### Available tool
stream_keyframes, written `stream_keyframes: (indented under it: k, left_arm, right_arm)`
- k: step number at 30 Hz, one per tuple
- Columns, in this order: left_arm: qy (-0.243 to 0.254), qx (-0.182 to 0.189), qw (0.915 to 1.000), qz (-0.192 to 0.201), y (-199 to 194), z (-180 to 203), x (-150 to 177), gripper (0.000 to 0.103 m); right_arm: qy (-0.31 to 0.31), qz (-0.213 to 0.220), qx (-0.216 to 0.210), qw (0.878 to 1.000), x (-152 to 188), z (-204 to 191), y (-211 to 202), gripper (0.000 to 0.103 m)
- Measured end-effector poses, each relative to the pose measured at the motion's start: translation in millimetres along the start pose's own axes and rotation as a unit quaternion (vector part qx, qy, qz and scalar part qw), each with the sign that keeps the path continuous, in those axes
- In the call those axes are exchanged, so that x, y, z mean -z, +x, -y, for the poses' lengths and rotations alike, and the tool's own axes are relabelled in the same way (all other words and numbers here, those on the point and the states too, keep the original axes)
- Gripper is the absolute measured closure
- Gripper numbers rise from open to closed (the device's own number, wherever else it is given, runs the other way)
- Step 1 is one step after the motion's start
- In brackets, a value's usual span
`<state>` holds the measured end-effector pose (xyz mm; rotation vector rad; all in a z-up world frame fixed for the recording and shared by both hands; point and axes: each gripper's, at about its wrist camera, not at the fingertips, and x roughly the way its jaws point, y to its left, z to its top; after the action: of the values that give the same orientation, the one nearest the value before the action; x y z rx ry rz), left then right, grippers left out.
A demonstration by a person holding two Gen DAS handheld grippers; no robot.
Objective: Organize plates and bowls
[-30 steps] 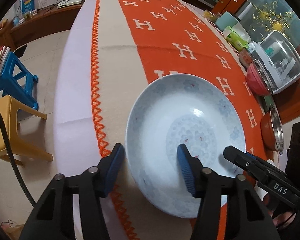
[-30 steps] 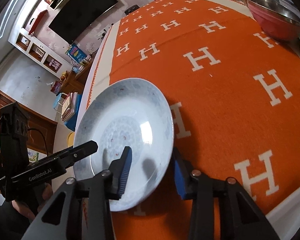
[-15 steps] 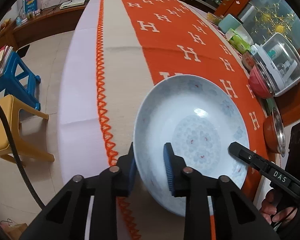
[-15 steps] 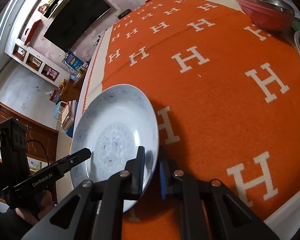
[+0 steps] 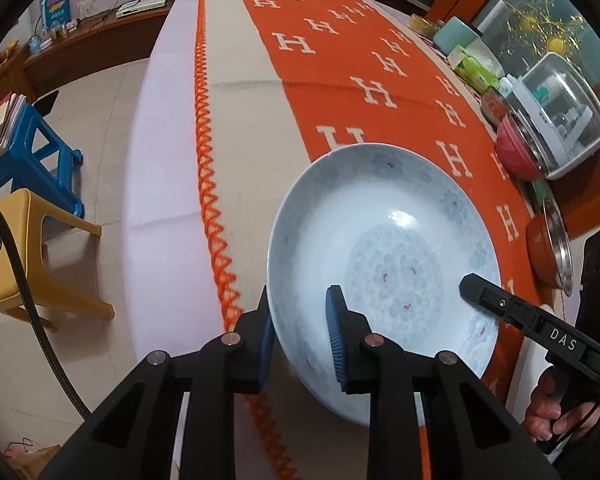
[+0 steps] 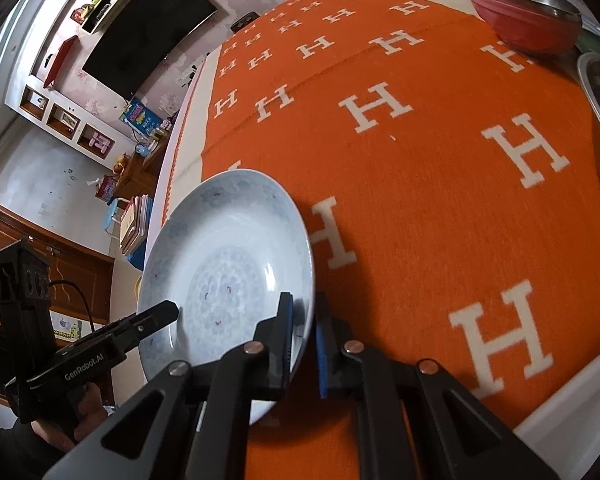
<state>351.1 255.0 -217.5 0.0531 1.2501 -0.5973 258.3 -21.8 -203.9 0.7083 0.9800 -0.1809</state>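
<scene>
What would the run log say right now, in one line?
left gripper: shut on plate rim | right gripper: shut on plate, opposite rim | plate: tilted over table

The right tongs [image 6: 302, 340] clamp the near rim of the pale blue plate [image 6: 224, 276] above the orange tabletop [image 6: 440, 184]; the left tongs [image 6: 160, 314] reach its far side.
</scene>
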Motion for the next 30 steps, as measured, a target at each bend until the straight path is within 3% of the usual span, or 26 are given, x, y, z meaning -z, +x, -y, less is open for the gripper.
stream_keyframes:
  k: [14,30]
  left_arm:
    - [0.056,0.007,0.9984,0.004,-35,17,30,0.08]
    - [0.111,0.037,0.9918,0.053,-91,62,57,0.08]
  right_arm:
    - [-0.024,0.001,-0.002,1.0,23,-5,-30,0.093]
    - [-0.04,0.063,-0.001,0.997,51,1,-97,0.093]
